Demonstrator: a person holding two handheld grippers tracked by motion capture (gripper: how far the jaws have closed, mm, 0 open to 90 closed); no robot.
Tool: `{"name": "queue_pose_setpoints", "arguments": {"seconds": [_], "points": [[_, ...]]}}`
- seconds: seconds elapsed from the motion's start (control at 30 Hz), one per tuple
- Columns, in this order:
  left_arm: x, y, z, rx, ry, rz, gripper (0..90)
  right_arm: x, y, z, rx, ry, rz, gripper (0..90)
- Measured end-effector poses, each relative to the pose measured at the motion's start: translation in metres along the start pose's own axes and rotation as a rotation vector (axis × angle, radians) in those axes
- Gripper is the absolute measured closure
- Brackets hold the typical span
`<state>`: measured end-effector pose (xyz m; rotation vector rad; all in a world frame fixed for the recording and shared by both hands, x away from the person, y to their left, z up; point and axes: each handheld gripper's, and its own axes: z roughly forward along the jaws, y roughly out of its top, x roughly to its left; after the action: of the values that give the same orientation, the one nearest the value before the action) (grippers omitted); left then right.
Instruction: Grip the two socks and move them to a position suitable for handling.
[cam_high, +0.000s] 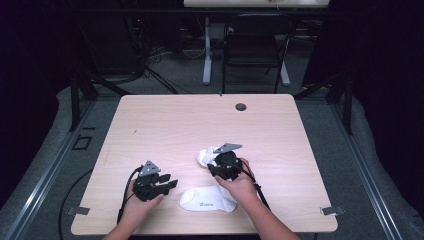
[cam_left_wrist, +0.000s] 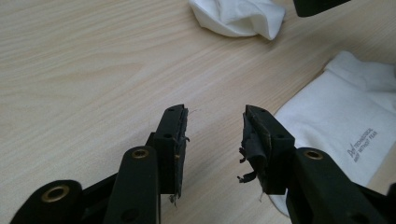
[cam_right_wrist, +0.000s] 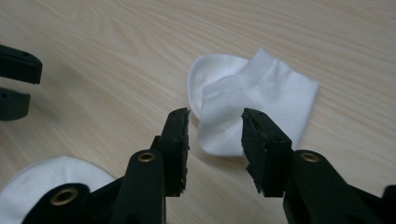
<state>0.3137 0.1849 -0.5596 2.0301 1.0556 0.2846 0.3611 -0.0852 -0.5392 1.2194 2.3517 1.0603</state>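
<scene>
The flat sock (cam_high: 207, 199) lies nearest, at 3 o'clock from the left gripper (cam_high: 162, 184), whose jaws are spread. The crumpled sock (cam_right_wrist: 252, 105) lies farther, before the right gripper (cam_right_wrist: 215, 140), also spread. Socks look soft, light; pinch the ribbed cuff.

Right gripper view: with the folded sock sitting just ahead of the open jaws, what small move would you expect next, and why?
Probably ease the right gripper forward and down onto the folded white sock, then close. Its jaws stand open, nothing is between them, and the sock's near edge lies just beyond the tips, flat on the table.
</scene>
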Motion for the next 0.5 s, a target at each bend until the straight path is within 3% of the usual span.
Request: {"name": "queue_pose_setpoints", "arguments": {"seconds": [0.17, 0.33, 0.5], "points": [[0.002, -0.002, -0.001, -0.002, 0.01, 0.005, 59.6, 0.004, 0.005, 0.017, 0.034, -0.018, -0.013, 58.6], [0.005, -0.005, -0.003, -0.008, 0.002, -0.015, 59.6, 0.009, 0.008, 0.028, 0.056, -0.026, -0.025, 58.1], [0.006, -0.005, -0.004, -0.018, 0.005, -0.014, 59.6, 0.011, 0.007, 0.036, 0.084, -0.063, -0.05, 65.6]]}}
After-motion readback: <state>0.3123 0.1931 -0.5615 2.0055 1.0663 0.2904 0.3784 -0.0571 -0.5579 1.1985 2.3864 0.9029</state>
